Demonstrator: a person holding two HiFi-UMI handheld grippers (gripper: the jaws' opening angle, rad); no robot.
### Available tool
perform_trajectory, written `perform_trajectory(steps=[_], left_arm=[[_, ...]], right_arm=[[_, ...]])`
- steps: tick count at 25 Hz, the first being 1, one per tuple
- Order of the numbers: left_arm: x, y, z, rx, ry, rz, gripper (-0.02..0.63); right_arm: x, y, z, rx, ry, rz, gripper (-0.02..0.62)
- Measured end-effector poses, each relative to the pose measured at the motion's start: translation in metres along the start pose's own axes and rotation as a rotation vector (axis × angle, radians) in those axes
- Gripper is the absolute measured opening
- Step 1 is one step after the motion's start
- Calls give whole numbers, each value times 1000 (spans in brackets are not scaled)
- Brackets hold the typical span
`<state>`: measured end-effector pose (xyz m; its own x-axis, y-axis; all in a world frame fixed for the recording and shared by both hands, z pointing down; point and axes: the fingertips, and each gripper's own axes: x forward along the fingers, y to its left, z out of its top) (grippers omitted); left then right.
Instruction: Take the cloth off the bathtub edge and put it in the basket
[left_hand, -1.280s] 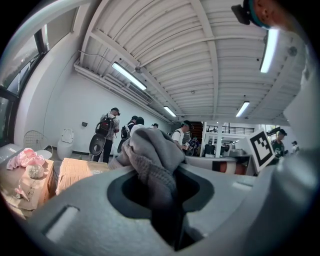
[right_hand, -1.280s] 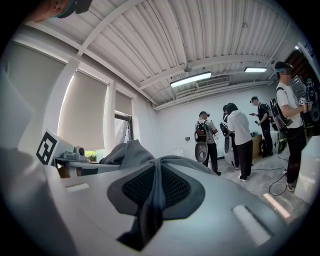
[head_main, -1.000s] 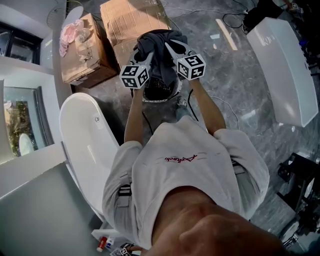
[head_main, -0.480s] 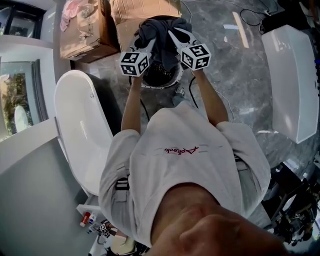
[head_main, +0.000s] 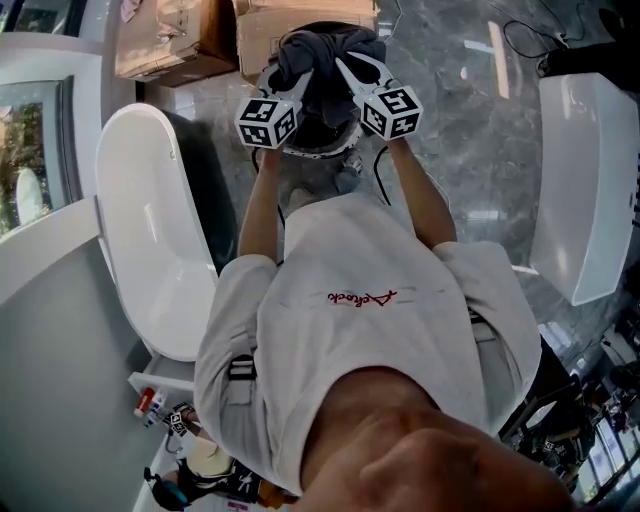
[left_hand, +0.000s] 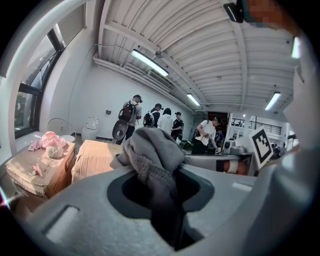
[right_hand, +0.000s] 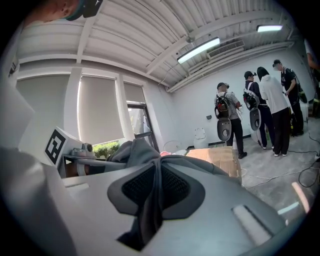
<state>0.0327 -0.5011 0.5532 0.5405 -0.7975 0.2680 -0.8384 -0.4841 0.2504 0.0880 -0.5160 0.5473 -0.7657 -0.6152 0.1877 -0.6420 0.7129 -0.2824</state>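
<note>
The dark grey crumpled cloth (head_main: 325, 52) is up in the air, bunched right over the round dark-mesh basket with the pale rim (head_main: 318, 153), clear of the tub edge and not yet down inside the basket. Both tools have it. The left gripper (head_main: 303, 85) comes in from the basket's left side, and in the left gripper view its jaws stand only a little apart, clamped on a thick knitted fold of the grey fabric that bulges out above them. The right gripper (head_main: 347, 72) comes in from the basket's right side. In the right gripper view its jaws are almost together, pinching a thin pleat of the same cloth, with the rest spilling out past the tips.

The two marker cubes sit level with each other, just on the person's side of the basket, arms stretched out towards it. The long white glossy bathtub (head_main: 150, 240) lies to the left of the basket, close by. Two brown cardboard boxes (head_main: 165, 40) stand on the far side of the basket. A second white tub (head_main: 590, 180) sits well off to the basket's right, on the grey marbled floor (head_main: 470, 130).
</note>
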Motion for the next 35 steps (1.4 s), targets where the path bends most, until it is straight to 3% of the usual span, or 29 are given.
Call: perform_trajectory(steps=[6,19,35], left_arm=[[-9,14,-30,-43,39,-3,104],[-23,48,-88,-113,134,-97,104],[-27,55,-193,-224,275,-90,104]], right_arm=[[11,10,-32,31,49,-4,49],[36,33,-98,77,133,-114,49],[35,41,-207,184,301,-104,49]])
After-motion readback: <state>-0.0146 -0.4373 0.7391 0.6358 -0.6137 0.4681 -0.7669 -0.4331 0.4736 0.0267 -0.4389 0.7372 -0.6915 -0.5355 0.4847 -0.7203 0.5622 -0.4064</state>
